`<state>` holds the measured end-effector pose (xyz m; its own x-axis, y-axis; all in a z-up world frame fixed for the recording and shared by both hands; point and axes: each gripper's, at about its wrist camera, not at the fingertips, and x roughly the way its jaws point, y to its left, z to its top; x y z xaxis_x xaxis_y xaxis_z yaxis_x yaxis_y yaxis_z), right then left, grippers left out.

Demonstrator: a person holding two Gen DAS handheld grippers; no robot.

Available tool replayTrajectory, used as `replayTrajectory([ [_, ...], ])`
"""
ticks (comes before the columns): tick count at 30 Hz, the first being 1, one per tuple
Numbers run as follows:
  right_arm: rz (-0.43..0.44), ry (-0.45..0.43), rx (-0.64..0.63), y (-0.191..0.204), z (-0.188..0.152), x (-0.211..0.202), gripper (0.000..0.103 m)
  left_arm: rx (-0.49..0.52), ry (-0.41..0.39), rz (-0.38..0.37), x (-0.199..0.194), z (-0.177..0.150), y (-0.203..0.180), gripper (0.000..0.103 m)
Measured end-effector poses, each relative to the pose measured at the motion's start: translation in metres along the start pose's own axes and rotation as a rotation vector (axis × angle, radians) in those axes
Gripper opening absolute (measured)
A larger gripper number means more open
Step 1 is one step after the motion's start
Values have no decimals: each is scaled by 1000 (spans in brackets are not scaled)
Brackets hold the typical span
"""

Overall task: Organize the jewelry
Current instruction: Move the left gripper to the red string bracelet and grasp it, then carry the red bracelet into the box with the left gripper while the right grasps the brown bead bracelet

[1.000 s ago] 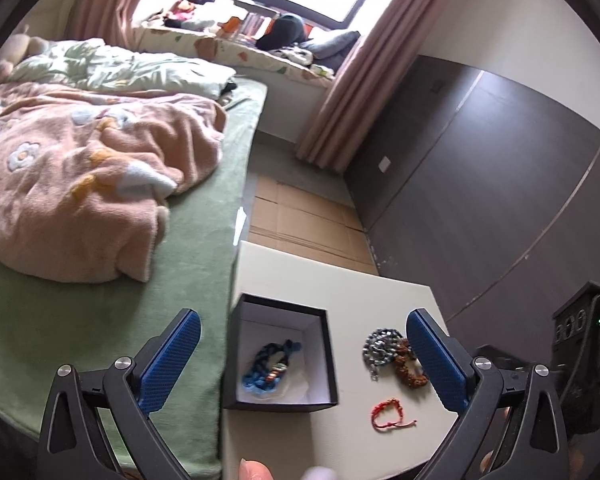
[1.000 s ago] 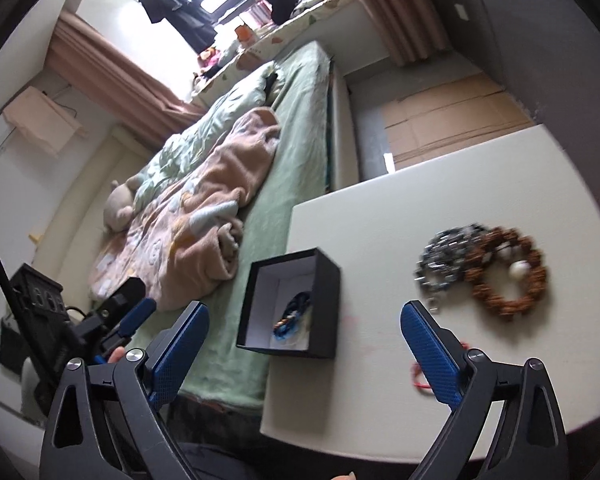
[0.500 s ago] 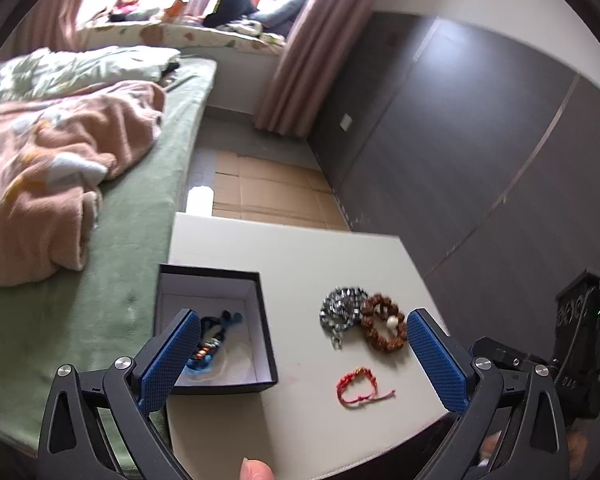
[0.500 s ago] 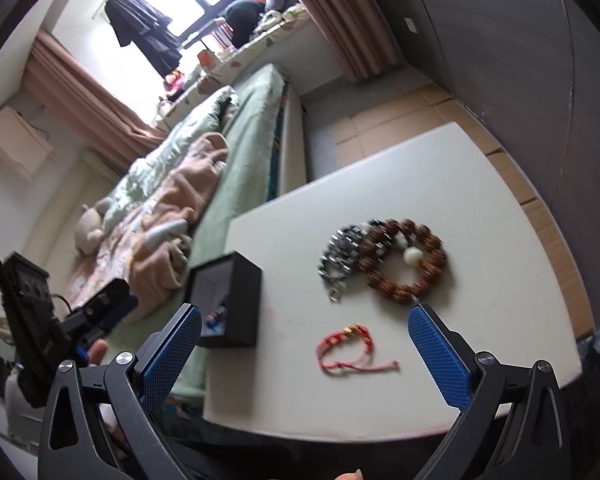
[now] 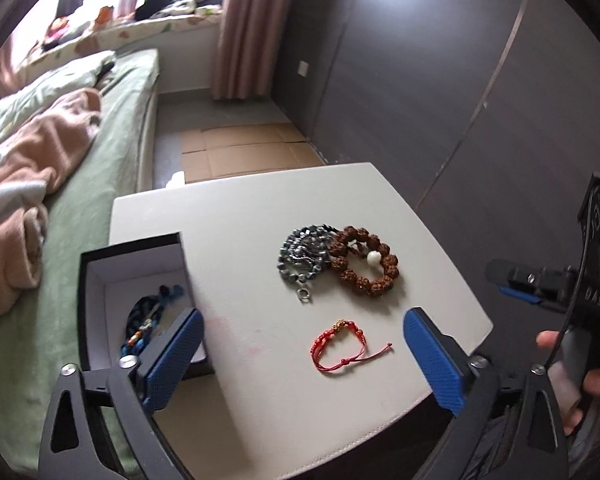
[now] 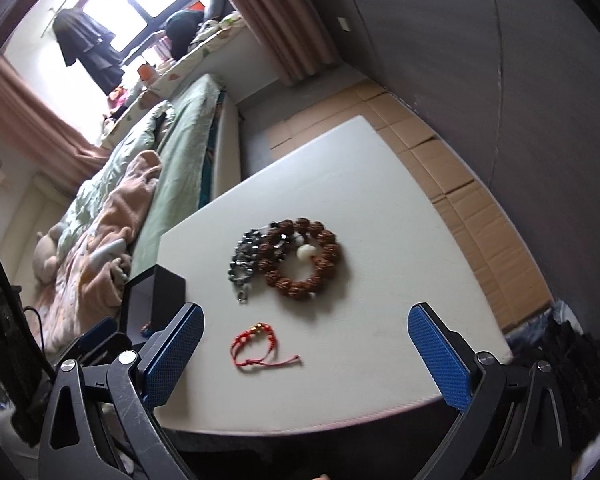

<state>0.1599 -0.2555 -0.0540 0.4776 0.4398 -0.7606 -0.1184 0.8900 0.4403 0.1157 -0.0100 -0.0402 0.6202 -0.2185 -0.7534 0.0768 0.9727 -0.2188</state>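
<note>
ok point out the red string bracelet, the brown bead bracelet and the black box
red string bracelet [image 5: 339, 345], left wrist view, on its red cord loop
brown bead bracelet [image 5: 384, 281], left wrist view, on its lower beads
black box [image 5: 85, 296], left wrist view, on its left wall

I see a red cord bracelet [image 5: 340, 346] lying flat, near touching grey [image 5: 304, 254] and brown bead bracelets [image 5: 366, 266]; box [image 5: 94, 276] holds a blue one [image 5: 148, 322].

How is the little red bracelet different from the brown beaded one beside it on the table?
The red bracelet is a thin knotted cord with loose tails; the brown bracelet is a thick ring of knobbly beads with one white bead. The red lies alone; the brown touches a grey chain. Both lie flat outside the box.
</note>
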Motion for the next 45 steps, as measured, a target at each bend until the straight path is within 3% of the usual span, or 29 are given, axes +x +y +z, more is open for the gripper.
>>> replayTrajectory([
  [9, -22, -8, 42, -15, -1, 2, 101, 104, 107, -20, 45, -16, -13, 57],
  [18, -31, 9, 96, -31, 6, 9, 101, 201, 162, 6, 79, -26, -29, 46],
  [28, -47, 45, 124, -40, 13, 22, 101, 214, 207, 2, 107, -25, -40, 46],
  [31, -52, 47, 128, -42, 15, 24, 101, 220, 204, 2, 112, -24, -44, 33],
  [33, -50, 49, 128, -42, 16, 25, 101, 236, 212, 36, 115, -24, -45, 15],
  [35, -50, 55, 125, -41, 18, 28, 101, 236, 216, 42, 116, -24, -45, 9],
  [38, -47, 60, 116, -39, 20, 32, 101, 215, 229, 15, 115, -21, -42, 7],
  [43, -34, 72, 108, -33, 23, 42, 100, 177, 173, -12, 97, -8, -36, 7],
  [45, -25, 82, 97, -29, 24, 48, 87, 148, 147, -25, 89, -1, -31, 7],
])
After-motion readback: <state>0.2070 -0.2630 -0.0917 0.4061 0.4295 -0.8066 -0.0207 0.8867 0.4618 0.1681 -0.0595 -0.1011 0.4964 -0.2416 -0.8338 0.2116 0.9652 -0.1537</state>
